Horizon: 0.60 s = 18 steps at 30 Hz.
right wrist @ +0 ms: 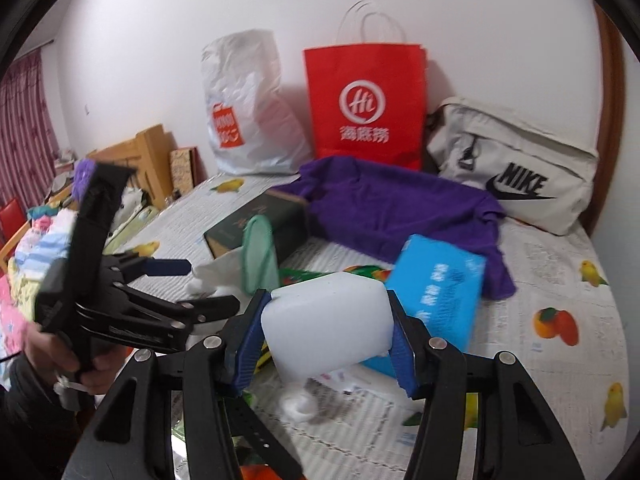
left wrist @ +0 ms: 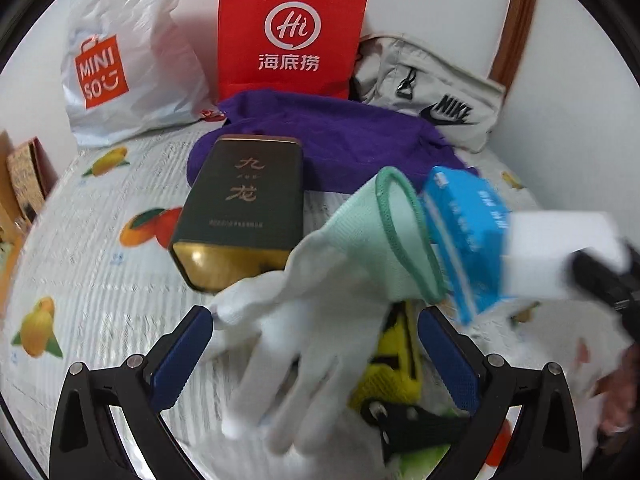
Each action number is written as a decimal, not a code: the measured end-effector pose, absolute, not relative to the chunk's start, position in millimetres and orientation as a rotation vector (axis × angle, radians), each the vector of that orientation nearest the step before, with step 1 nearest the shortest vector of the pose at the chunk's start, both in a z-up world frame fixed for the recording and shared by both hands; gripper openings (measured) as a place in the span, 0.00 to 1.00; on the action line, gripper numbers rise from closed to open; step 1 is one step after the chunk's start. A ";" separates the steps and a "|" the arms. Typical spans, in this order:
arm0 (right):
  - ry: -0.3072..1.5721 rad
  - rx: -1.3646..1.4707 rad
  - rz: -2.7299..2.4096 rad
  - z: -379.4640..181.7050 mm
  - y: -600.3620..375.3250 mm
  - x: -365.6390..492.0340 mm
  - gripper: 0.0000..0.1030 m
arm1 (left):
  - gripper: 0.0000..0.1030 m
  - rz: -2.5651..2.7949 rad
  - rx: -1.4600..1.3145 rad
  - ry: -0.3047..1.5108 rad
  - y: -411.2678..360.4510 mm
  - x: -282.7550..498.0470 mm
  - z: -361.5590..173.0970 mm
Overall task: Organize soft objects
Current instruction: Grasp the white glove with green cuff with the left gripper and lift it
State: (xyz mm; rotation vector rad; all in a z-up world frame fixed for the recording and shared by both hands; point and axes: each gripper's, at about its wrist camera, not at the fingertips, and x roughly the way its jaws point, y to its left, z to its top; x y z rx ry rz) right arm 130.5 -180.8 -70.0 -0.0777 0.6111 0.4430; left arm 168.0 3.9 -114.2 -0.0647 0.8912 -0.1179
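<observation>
Looking from the left wrist, the left gripper (left wrist: 316,344) hangs above a bed (left wrist: 100,272) with a fruit-print sheet. A white glove (left wrist: 304,320) with a green cuff dangles between its blue pads; one glove finger lies against the left pad, the right pad stands clear, and whether the jaws are clenched on it I cannot tell. Behind the glove lies a dark tin (left wrist: 244,208), then a purple cloth (left wrist: 340,140). A white bag (left wrist: 124,60), a red bag (left wrist: 292,28) and a grey bag (left wrist: 436,92) line the wall at the far edge. The sheet to the left is open. At right a blue box (left wrist: 464,236) and a white sponge (left wrist: 560,248) crowd in.

From the right wrist, the right gripper (right wrist: 326,336) has its jaws clenched on the sponge (right wrist: 326,324), held above the bed (right wrist: 540,272). The box (right wrist: 436,292) lies just behind it, and the cloth (right wrist: 400,208) beyond. The left gripper (right wrist: 188,280) stands at left with the glove (right wrist: 224,272). Bare sheet stretches to the right edge.
</observation>
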 end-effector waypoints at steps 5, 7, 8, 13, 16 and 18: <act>0.583 -0.071 0.354 -60.6 -209.2 133.0 0.53 | 1.00 -0.033 0.012 0.955 -2.8 187.1 -133.2; 0.584 -0.067 0.315 -60.0 -222.0 134.5 0.53 | 1.00 -0.014 0.014 0.994 -3.7 194.1 -141.2; 0.587 -0.062 0.292 -59.9 -230.8 135.3 0.53 | 1.00 -0.015 0.010 1.005 -4.1 196.6 -144.7; 0.610 -0.044 0.180 -64.5 -271.7 138.0 0.53 | 0.81 -0.028 -0.013 1.005 -4.8 198.0 -147.5; 0.618 -0.032 0.131 -67.1 -291.9 139.6 0.53 | 0.50 -0.074 -0.041 1.009 -6.0 198.8 -144.7; 0.615 -0.027 0.117 -66.3 -299.7 140.6 0.53 | 0.39 -0.093 -0.052 1.012 -7.8 198.0 -141.4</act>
